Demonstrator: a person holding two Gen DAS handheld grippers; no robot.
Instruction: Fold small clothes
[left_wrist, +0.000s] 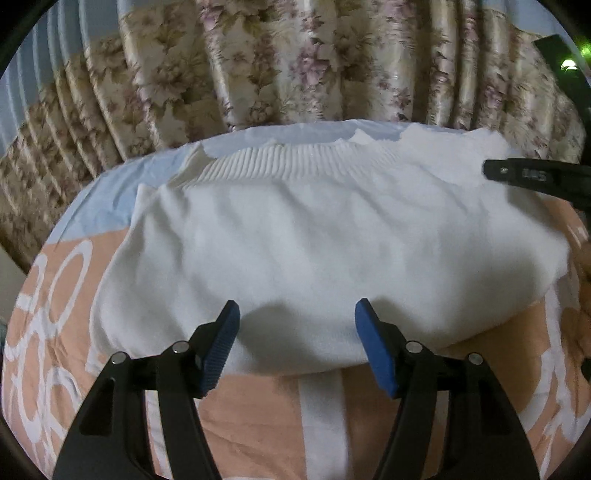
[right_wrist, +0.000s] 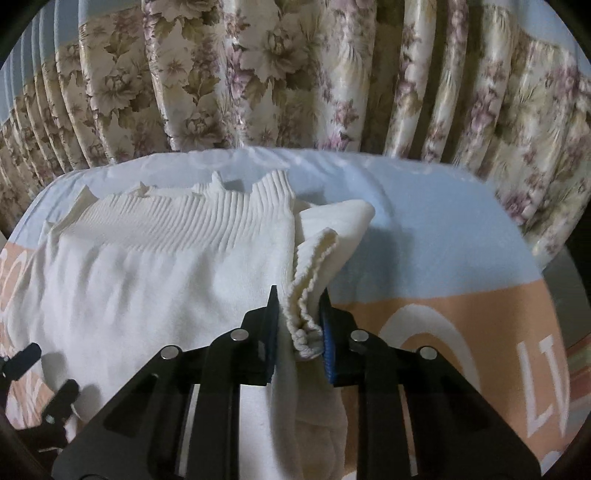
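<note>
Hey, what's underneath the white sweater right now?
The white sweater lies on a peach and pale blue bedspread with white ring patterns. Whatever else lies beneath the sweater's middle is covered, so it cannot be seen.

Floral pleated curtains (right_wrist: 280, 74) fill the upper frame; a bedsheet (right_wrist: 424, 236), pale blue and peach, fills the lower frame.

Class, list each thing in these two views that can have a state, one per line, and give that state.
White knit sweater: spread on the bed, right edge bunched and lifted.
Left gripper: open, holding nothing, over the sweater's near edge.
Right gripper: shut on the sweater's bunched edge.
Bedsheet: lying flat under the sweater.
Floral curtain: drawn, hanging in folds.
</note>
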